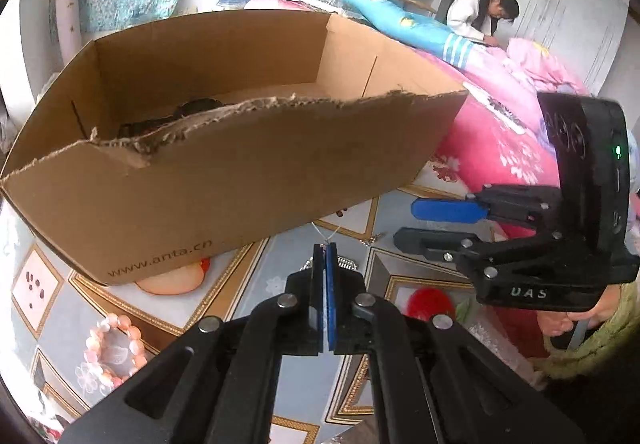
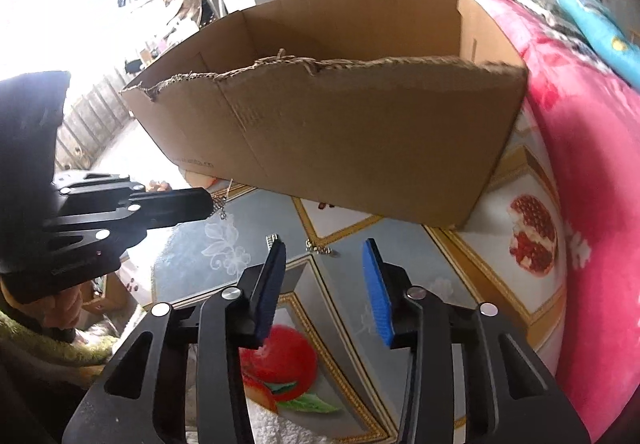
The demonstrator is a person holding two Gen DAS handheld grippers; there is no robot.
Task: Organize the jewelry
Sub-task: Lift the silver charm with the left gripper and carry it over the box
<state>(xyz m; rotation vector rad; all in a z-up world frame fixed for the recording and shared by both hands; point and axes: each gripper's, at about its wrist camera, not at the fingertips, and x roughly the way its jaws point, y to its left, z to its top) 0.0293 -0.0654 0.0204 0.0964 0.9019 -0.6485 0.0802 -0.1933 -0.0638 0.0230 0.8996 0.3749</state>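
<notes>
patterned oilcloth with gold-framed panels and printed fruit covers the counter [image 1: 256, 276], which sits against a bed with a pink floral quilt [image 1: 500, 132]. a cardboard box [image 1: 224, 180] with a torn front rim stands toward the counter's far edge, dark items lying inside it.

the left hand-held gripper [image 1: 325, 247] is pinched fully closed on a thin silver chain [image 1: 326, 234], which rises from its tips toward the box's lower front edge; more silver links [image 1: 347, 264] show just beside its pads. the right hand-held gripper [image 2: 324, 248] hovers over the counter in front of the box, its jaws partly apart with nothing between them. a small cluster of silver links [image 2: 320, 250] lies on the counter just beyond its tips.

a pink bead bracelet [image 1: 114, 348] rests near the counter's left edge, well apart from both hand-held grippers. a person [image 1: 480, 18] leans over the bed in the background.
</notes>
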